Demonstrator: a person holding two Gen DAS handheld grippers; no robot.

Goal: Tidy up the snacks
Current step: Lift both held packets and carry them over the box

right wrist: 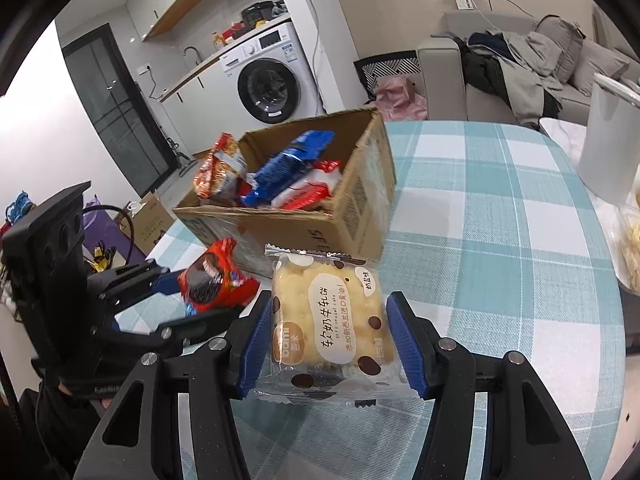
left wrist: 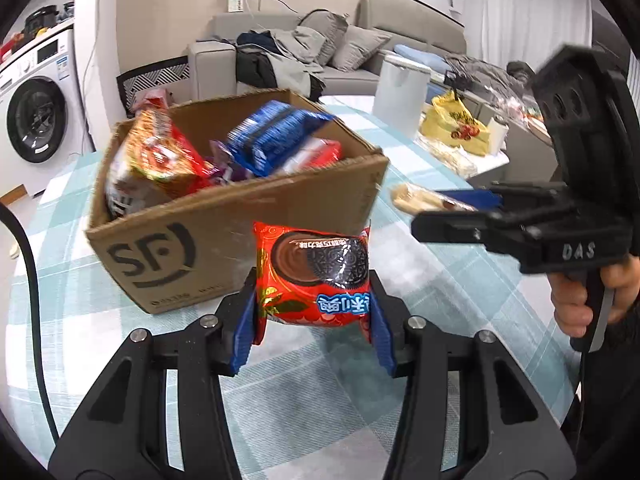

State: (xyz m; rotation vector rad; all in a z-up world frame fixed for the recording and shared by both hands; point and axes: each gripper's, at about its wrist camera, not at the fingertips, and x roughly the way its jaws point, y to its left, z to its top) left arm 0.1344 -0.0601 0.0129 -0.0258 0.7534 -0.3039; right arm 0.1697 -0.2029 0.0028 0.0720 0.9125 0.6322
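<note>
Just in front of the cardboard box (left wrist: pixel 224 216), each hand-held gripper clamps a snack, left (left wrist: pixel 312 320) a red biscuit packet (left wrist: pixel 314 276), right (right wrist: pixel 326 344) a cake packet (right wrist: pixel 328 320); the slippery wrappers could slide free and miss the box.

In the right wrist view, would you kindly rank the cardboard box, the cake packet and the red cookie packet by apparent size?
1. cardboard box
2. cake packet, though nearness to the camera enlarges it
3. red cookie packet

Desk cloth (right wrist: pixel 500 208): showing teal-and-white checks
Box (left wrist: pixel 240 236): showing plain brown
Cookie packet (left wrist: pixel 312 276): showing red
Claw pads (right wrist: pixel 404 344): showing blue
</note>
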